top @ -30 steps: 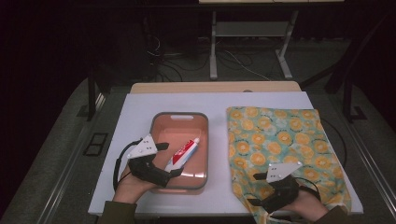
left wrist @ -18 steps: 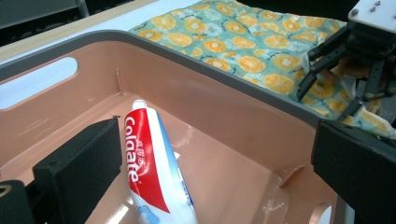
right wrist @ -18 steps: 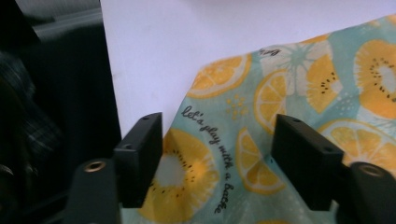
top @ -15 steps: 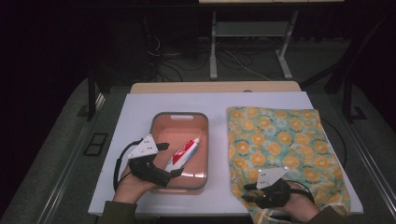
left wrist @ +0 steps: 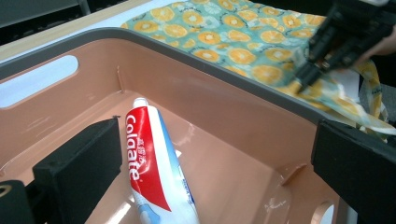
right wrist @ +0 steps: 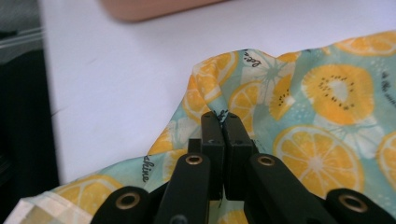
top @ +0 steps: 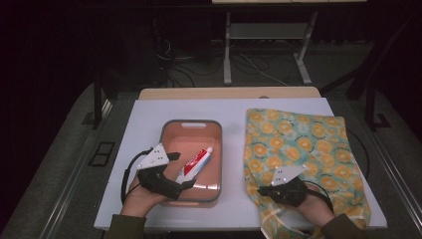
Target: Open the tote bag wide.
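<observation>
Since a second earlier my right tongs had dropped toward the near left edge of the cloth bag and their jaws had just been closing; now they were pinched tight together with a fold of the fruit-print fabric caught between them, as the right gripper view showed. My left tongs had not budged: they hung over the near end of the pink tray with jaws wide apart, the toothpaste tube lying loose between them on the tray floor, cap pointing away from me, touched by neither jaw as far as I could tell. The bag lay flat on the white counter just right of the tray, its drawstring end toward me. What worried me was the pinch itself: I judged it might have taken both layers of cloth, so lifting would raise the whole bag without opening its mouth. The bite also sat close to the edge, so a quick pull could let the fabric slip free. And the tube, being smooth and rounded, could squirt sideways if my left tongs closed off-centre.
</observation>
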`<move>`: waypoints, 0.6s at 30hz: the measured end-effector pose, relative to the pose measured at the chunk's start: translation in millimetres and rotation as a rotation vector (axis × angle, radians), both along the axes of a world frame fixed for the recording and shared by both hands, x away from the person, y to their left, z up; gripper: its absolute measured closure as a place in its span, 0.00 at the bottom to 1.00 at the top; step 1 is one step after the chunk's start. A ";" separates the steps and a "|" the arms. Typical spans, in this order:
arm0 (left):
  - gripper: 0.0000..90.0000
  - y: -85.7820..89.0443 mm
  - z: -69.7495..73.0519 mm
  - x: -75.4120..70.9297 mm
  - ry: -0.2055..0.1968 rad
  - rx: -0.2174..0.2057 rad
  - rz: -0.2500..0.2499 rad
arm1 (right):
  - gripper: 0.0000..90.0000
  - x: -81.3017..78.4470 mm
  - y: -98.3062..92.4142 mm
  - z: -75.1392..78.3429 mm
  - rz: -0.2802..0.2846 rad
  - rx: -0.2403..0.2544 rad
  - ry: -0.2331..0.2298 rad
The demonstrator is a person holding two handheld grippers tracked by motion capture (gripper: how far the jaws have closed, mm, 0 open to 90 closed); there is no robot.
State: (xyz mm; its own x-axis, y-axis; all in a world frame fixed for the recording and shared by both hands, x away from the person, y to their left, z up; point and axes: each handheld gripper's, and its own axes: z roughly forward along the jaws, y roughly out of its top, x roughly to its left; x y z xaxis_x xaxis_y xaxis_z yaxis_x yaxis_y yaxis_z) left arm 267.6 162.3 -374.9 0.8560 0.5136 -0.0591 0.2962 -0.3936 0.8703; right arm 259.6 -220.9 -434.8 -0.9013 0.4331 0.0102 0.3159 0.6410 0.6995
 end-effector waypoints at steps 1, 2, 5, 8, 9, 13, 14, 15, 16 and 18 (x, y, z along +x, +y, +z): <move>0.01 0.0 0.0 0.0 0.000 0.000 0.000 | 0.99 3.4 0.8 1.1 -0.013 0.004 0.002; 0.01 0.0 0.0 0.0 0.000 0.000 0.000 | 0.99 10.0 1.8 2.8 -0.023 0.008 -0.007; 0.01 -0.1 0.0 0.1 0.000 0.002 0.000 | 0.99 25.4 4.7 6.8 -0.063 0.033 -0.003; 0.01 -0.2 0.0 0.0 0.002 0.002 0.000 | 0.99 43.0 9.8 10.8 -0.101 0.053 -0.011; 0.01 -0.3 -0.1 0.1 0.003 0.002 0.000 | 0.99 49.1 12.5 12.2 -0.114 0.051 -0.012; 0.00 -0.3 0.0 0.3 0.005 0.001 0.001 | 0.99 75.2 24.1 15.7 -0.159 0.041 -0.023; 0.00 -0.4 0.0 0.3 0.005 0.001 0.000 | 0.99 82.9 28.1 16.1 -0.170 0.043 -0.023; 0.00 -0.4 0.0 0.3 0.005 0.001 0.000 | 0.99 87.1 30.6 16.6 -0.179 0.044 -0.022; 0.00 -0.4 -0.1 0.4 0.005 0.001 -0.001 | 0.99 92.5 33.8 17.1 -0.189 0.045 -0.020; 0.00 -0.3 0.0 0.5 0.006 0.000 -0.002 | 0.99 102.4 40.4 17.5 -0.203 0.049 -0.020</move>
